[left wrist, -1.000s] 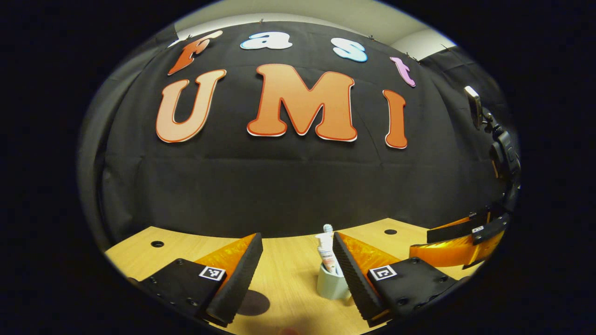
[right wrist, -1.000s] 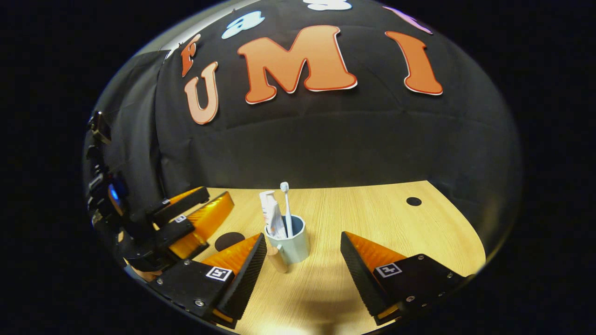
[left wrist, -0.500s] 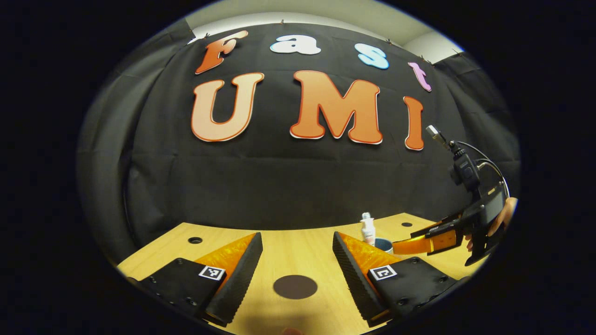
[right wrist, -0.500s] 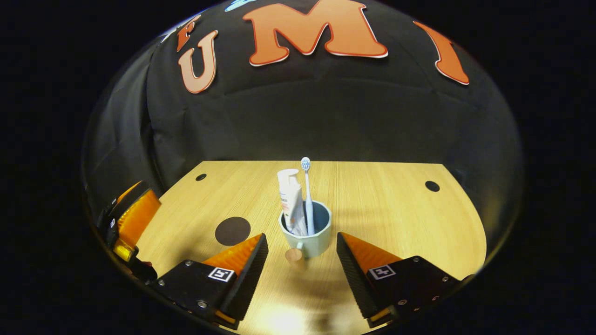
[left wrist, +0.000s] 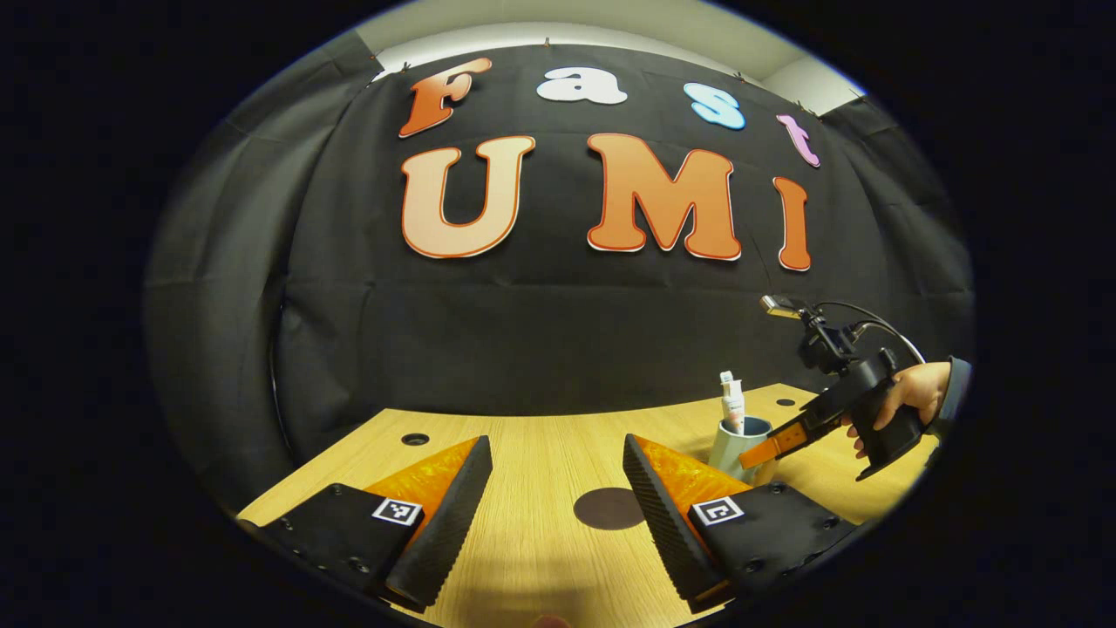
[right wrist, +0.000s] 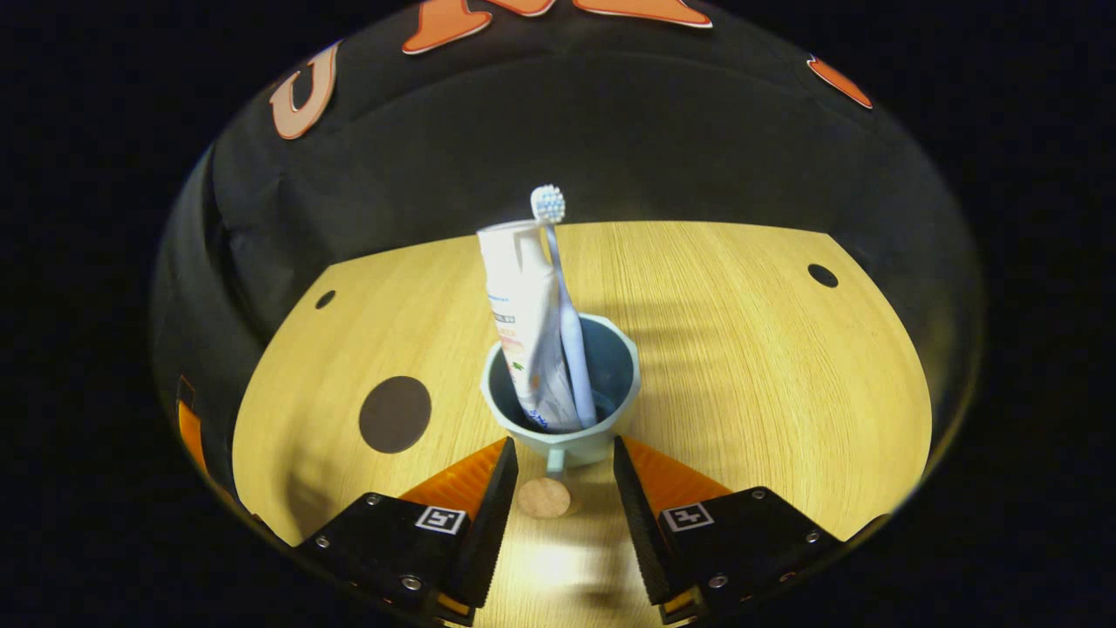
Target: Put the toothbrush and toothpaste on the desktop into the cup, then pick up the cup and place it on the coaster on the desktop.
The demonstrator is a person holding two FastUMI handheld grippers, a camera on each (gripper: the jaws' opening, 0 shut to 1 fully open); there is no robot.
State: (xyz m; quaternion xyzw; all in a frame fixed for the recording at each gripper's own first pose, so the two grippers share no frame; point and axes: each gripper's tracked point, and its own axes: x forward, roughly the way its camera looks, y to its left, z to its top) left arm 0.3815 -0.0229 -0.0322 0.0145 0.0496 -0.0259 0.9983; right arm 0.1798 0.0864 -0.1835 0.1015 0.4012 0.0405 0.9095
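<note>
A pale blue cup [right wrist: 577,447] stands on the wooden desktop [right wrist: 767,375] with a white toothpaste tube [right wrist: 521,323] and a light blue toothbrush [right wrist: 562,305] upright inside it. My right gripper [right wrist: 558,458] is open, its fingers on either side of the cup's handle, whose round wooden end [right wrist: 543,498] faces me. The dark round coaster [right wrist: 395,414] lies to the cup's left, apart from it. In the left gripper view, my left gripper [left wrist: 558,488] is open and holds nothing, with the coaster [left wrist: 606,508] just ahead and the cup [left wrist: 731,447] at the right.
A hand [left wrist: 907,403] holds the right gripper [left wrist: 780,440] beside the cup. Cable holes [right wrist: 821,276] [right wrist: 325,299] sit near the desktop's far corners. The black cloth wall rises behind the desk. An edge of the left gripper [right wrist: 185,426] shows at far left.
My right gripper has moved in on the cup, dipped, and narrowed around the handle. The left gripper has swung left, so the coaster and cup have slid to the right.
</note>
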